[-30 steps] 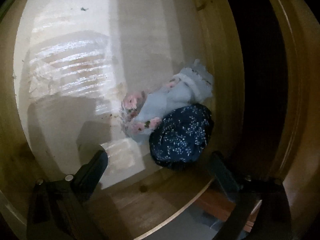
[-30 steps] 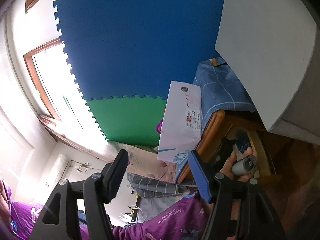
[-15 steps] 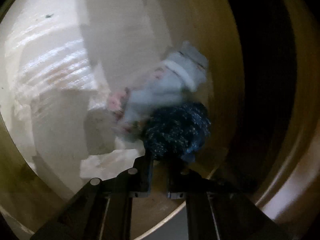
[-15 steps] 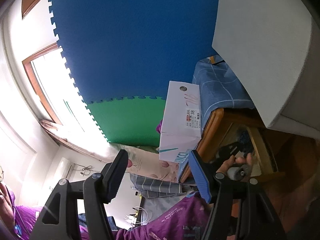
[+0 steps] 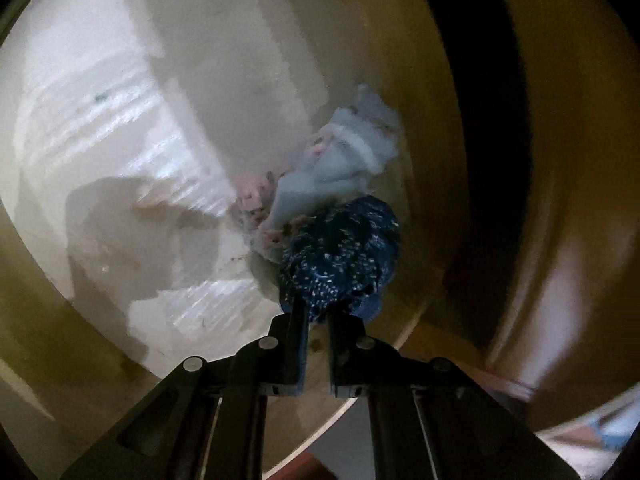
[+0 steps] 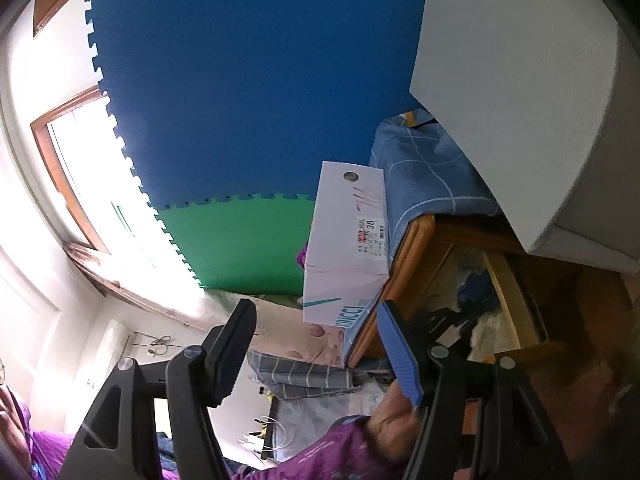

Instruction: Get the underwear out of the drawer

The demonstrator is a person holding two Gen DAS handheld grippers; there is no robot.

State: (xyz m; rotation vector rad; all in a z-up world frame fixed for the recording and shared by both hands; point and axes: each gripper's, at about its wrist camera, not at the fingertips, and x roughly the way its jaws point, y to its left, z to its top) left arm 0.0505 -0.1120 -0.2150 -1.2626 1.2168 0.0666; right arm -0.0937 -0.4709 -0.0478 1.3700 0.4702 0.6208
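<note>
Inside the open wooden drawer [image 5: 424,152] lies a bunched navy underwear with small white flowers [image 5: 344,248]. A pale blue underwear with pink flowers [image 5: 320,184] lies against it, farther in. My left gripper [image 5: 318,308] points down into the drawer, its jaws closing the last bit, pads pinching the near edge of the navy underwear. In the right wrist view the drawer [image 6: 516,296], the navy underwear [image 6: 476,284] and the left gripper [image 6: 444,320] appear at the right. My right gripper [image 6: 316,312] stands open in the air with nothing between its fingers.
The drawer's white bottom [image 5: 120,140] is bare to the left of the clothes. A white shoe box [image 6: 348,248] and a blue checked cloth [image 6: 420,176] sit on the cabinet. A blue and green foam mat [image 6: 240,100], a window [image 6: 80,160] and a purple sleeve [image 6: 320,460] are in view.
My left gripper went from wide open to shut, moving in onto the navy underwear and rolling a little. The right gripper has stayed where it was.
</note>
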